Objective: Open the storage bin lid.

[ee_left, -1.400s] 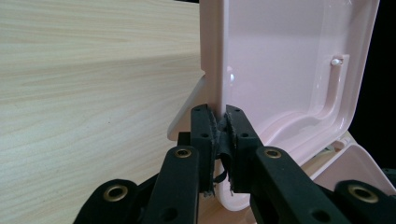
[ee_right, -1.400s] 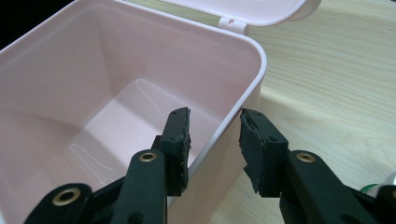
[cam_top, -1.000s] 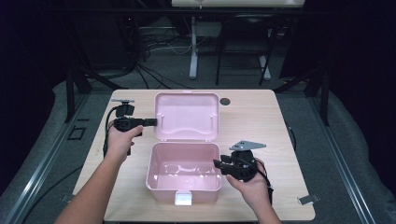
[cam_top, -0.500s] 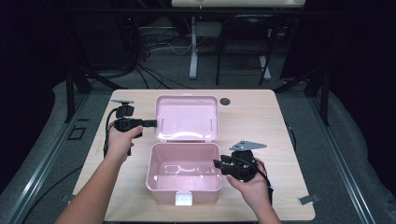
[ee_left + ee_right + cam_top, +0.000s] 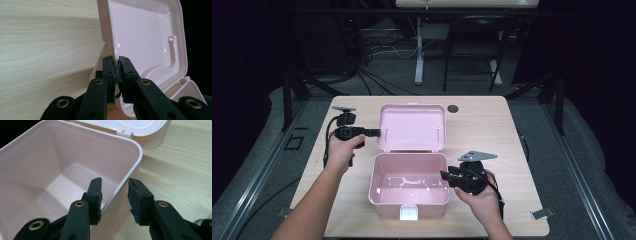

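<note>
Pink rigid plastic box (image 5: pixel 408 186) sits at the wooden table's (image 5: pixel 512 135) near edge, lid (image 5: pixel 412 127) swung back. Left gripper (image 5: pixel 117 65) pinches the lid's thin edge; right gripper (image 5: pixel 114 193) straddles the box wall, jaws apart, not pressing. Likely light, stiff and slippery; thin rims offer the best hold.

At most a slight tilt of the pink lid (image 5: pixel 412 127) in the jaws of the left gripper (image 5: pixel 376 132).
</note>
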`<state>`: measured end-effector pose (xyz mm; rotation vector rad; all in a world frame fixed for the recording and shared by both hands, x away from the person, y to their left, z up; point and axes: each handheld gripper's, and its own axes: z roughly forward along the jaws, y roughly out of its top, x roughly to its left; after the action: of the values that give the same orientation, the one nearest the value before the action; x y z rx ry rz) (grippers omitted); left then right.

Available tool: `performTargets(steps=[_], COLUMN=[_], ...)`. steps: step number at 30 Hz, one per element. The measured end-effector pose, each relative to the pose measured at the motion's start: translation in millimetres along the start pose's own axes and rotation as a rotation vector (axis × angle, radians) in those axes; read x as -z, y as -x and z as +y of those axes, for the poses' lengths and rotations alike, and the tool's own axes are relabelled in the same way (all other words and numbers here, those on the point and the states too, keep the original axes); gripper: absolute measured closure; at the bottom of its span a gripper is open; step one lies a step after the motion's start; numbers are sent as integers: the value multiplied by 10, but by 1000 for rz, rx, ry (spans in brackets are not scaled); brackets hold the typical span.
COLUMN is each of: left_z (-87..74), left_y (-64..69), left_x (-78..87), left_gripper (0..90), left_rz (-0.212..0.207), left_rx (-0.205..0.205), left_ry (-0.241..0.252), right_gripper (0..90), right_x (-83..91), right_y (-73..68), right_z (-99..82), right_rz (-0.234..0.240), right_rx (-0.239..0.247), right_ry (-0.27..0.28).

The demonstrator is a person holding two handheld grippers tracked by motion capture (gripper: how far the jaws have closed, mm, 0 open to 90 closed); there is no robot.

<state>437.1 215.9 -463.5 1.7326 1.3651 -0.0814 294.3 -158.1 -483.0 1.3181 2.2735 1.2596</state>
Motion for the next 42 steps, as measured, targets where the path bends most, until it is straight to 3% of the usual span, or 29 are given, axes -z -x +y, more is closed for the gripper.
performTargets(steps=[12, 27, 42], left_z=[1, 11, -3], left_y=[-13, -46, -84], left_x=[-16, -50, -91], left_gripper=[842, 838, 827], left_rz=[5, -8, -5], left_rx=[11, 56, 67], left_ry=[-9, -22, -33], right_gripper=[637, 637, 637], right_x=[-3, -4, -1], right_y=[-1, 0, 0], right_z=[-2, -3, -3], right_rz=[2, 2, 2], right_rx=[-8, -9, -12], right_ry=[4, 5, 1])
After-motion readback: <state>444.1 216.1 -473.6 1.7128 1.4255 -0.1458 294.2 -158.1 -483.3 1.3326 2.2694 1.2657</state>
